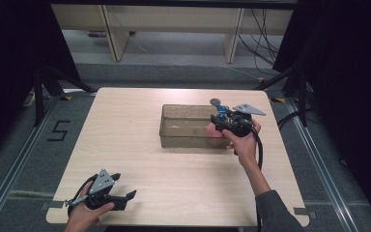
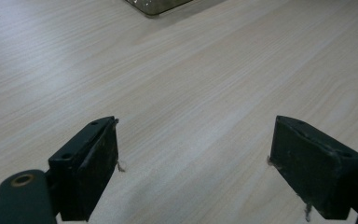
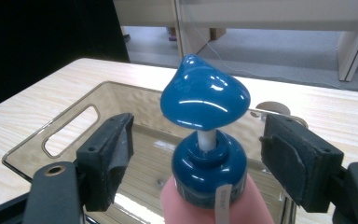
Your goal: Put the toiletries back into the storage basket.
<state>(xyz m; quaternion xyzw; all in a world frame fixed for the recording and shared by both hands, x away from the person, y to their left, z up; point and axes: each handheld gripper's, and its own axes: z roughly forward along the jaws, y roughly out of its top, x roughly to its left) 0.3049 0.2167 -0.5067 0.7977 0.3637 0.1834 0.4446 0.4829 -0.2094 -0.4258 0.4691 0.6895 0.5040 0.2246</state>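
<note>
While a pink plastic pump bottle with a glossy blue dispenser head (image 3: 205, 135) is standing at the right end of a clear, smoke-tinted plastic bin (image 1: 166, 130) on the pale wood-grain table (image 1: 125, 145), the right gripper (image 3: 209, 163) is hovering around its blue collar, jaws spread to either side and apparently touching nothing. The bottle looks light and rigid, though its shiny pump top is likely slippery and the thin white stem beneath the nozzle could give under a squeeze; the broad blue collar or the pink body just below is probably the safer place to take hold. Whether the bottle is resting on the bin's floor cannot be told. At the table's near left corner, the left gripper (image 2: 193, 158) is idling just above bare wood, its jaws spread wide and holding nothing, well apart from the bin.
</note>
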